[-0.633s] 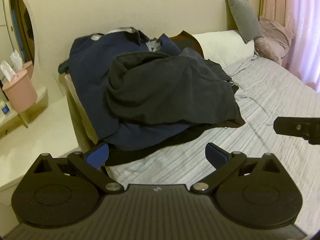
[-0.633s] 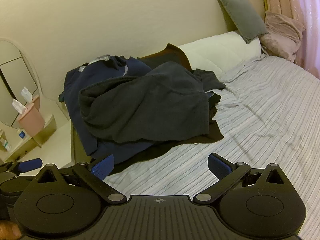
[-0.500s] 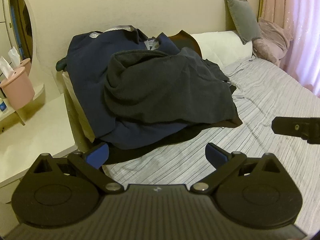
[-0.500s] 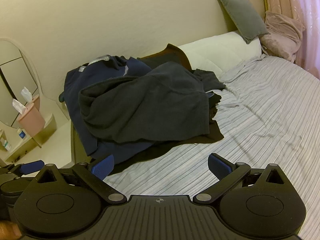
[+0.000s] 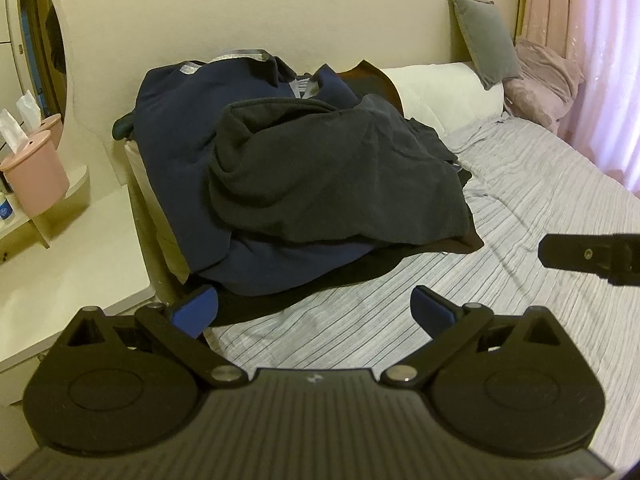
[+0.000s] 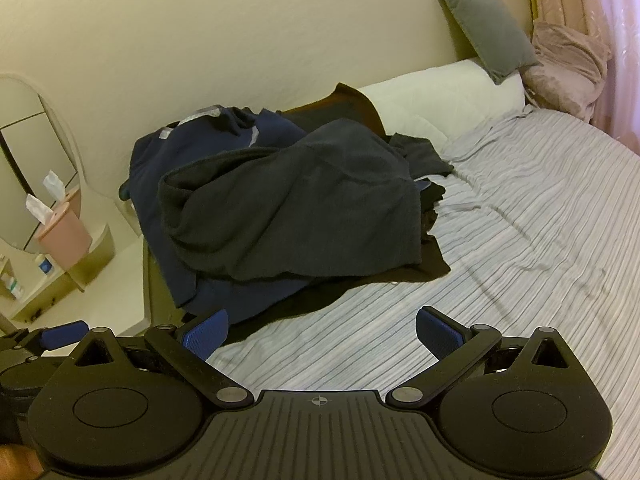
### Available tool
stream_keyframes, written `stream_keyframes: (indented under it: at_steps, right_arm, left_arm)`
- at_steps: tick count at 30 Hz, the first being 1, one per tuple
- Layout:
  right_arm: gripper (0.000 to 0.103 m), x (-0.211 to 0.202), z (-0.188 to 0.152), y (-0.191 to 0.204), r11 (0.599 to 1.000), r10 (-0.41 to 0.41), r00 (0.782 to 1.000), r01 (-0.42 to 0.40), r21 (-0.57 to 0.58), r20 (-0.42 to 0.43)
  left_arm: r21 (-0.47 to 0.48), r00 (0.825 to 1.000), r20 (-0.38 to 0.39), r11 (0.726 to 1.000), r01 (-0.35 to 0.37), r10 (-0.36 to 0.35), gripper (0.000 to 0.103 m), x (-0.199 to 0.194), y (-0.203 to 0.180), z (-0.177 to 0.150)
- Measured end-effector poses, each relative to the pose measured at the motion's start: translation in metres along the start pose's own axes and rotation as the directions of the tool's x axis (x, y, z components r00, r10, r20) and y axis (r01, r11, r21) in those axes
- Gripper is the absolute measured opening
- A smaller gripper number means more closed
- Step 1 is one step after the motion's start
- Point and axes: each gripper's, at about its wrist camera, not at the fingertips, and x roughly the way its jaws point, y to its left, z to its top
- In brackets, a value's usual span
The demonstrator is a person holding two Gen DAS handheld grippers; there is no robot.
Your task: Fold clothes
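A heap of dark clothes lies at the left end of the striped bed. On top is a charcoal garment [image 5: 332, 176] [image 6: 292, 208], over a navy one [image 5: 176, 136] [image 6: 168, 168], with black and brown cloth beneath. My left gripper [image 5: 314, 308] hovers open in front of the heap, nothing between its blue pads. My right gripper [image 6: 322, 330] also stands open and empty, over the sheet short of the heap. One right finger [image 5: 588, 256] shows at the right edge of the left wrist view. A left blue pad [image 6: 64, 330] shows at the left edge of the right wrist view.
A cream bedside table [image 5: 60, 276] with a pink tissue tub [image 5: 34, 176] and a mirror [image 5: 40, 36] stands left of the bed. A white bolster [image 6: 440, 96], grey cushion [image 6: 488, 28] and pink bedding [image 6: 568, 64] lie by the wall. The striped sheet [image 6: 520, 260] stretches to the right.
The left gripper's view has shifted a little, so the heap sits slightly lower and nearer in it. The right wrist view is almost unchanged. Both grippers stay open.
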Motion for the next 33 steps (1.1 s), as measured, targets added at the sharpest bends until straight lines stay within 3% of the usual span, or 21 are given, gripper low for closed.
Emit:
stream_keyframes:
  at_steps: [33]
  right_arm:
    - [0.103, 0.0, -0.002, -0.006, 1.0, 0.01, 1.0, -0.01, -0.002, -0.025]
  left_arm:
    - [0.011, 1.0, -0.014, 1.0, 0.002, -0.002, 0.101, 0.001, -0.012, -0.009]
